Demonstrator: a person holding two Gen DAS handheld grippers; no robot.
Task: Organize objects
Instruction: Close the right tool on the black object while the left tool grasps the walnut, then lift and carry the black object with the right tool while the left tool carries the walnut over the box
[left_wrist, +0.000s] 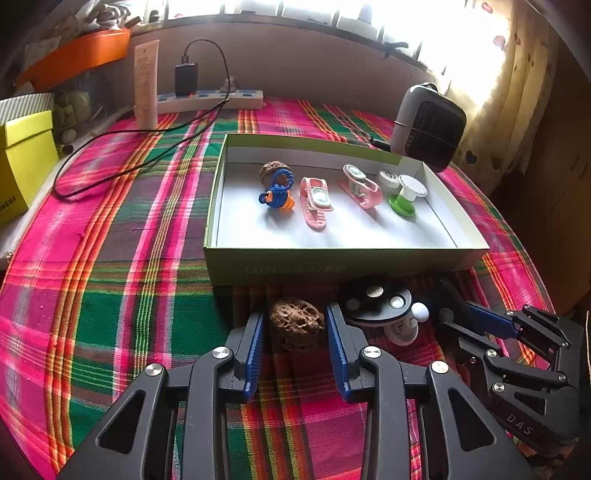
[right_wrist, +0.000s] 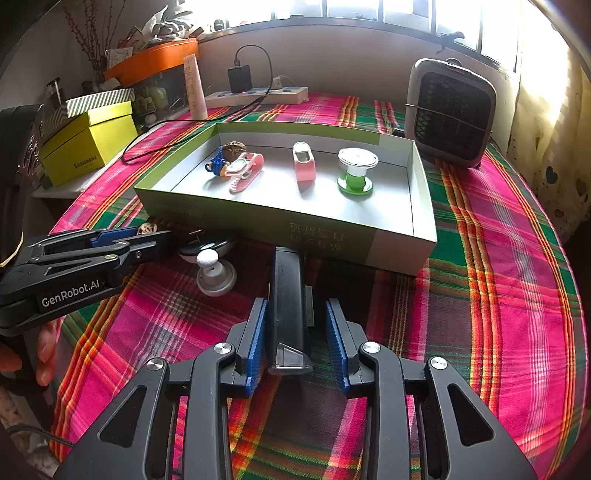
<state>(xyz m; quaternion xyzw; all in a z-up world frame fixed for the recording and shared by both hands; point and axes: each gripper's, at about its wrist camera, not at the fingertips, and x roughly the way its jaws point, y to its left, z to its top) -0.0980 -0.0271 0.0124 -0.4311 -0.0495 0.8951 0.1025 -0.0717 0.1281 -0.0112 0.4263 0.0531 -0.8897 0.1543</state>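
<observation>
Left gripper (left_wrist: 295, 332) angled down, clamped on walnut (left_wrist: 297, 324); right gripper (right_wrist: 295, 332) likewise around black bar (right_wrist: 288, 302)

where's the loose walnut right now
In the left wrist view, the walnut sits on the plaid cloth between the left gripper fingers, just in front of the box.

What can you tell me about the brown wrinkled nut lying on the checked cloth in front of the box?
The brown wrinkled nut is oval, with a rough, pitted, woody shell, whole as far as visible. It lies on the checked cloth, just before the green box's near wall, between the left gripper fingers. The blue pads flank it closely; contact is unclear.
</observation>
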